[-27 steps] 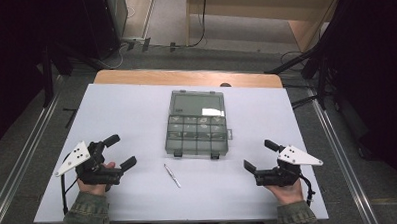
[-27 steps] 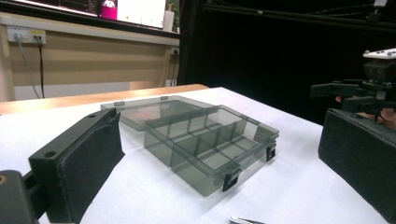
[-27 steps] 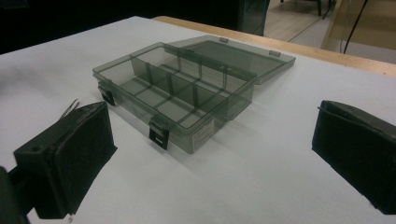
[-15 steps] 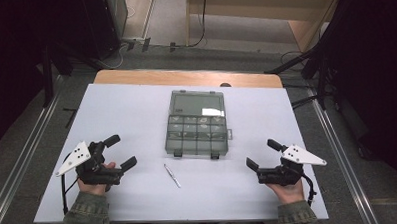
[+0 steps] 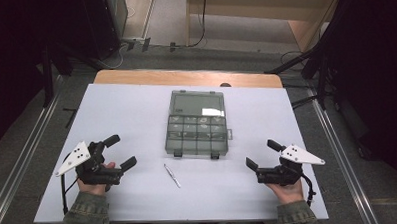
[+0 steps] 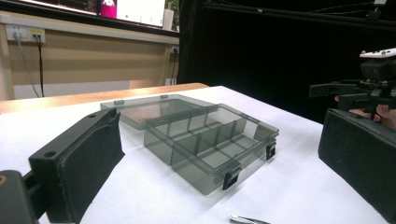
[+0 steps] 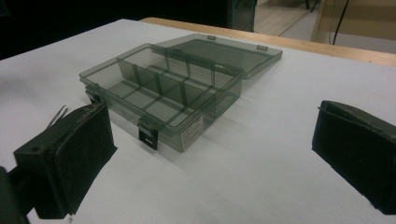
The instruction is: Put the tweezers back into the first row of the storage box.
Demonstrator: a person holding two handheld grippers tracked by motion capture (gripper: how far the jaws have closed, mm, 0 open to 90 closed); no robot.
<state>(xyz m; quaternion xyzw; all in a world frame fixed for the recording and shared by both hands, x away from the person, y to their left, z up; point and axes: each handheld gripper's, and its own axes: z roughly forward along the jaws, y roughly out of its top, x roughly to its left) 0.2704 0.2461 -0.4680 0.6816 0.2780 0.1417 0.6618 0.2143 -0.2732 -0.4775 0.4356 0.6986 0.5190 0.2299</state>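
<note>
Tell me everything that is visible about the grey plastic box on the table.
The compartment box is of smoky, see-through plastic and stands open, its lid folded flat behind it on the white table. Dividers split the tray into small compartments, which look empty. Two dark latches hang from its front edge. Nothing touches it; both grippers stay apart, and the tweezers lie before it.

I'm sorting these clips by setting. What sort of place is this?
Probably a lab or recording studio: a white-covered table hemmed by black curtains, cables on the floor, and a compartment box laid out between hand-held grippers.
</note>
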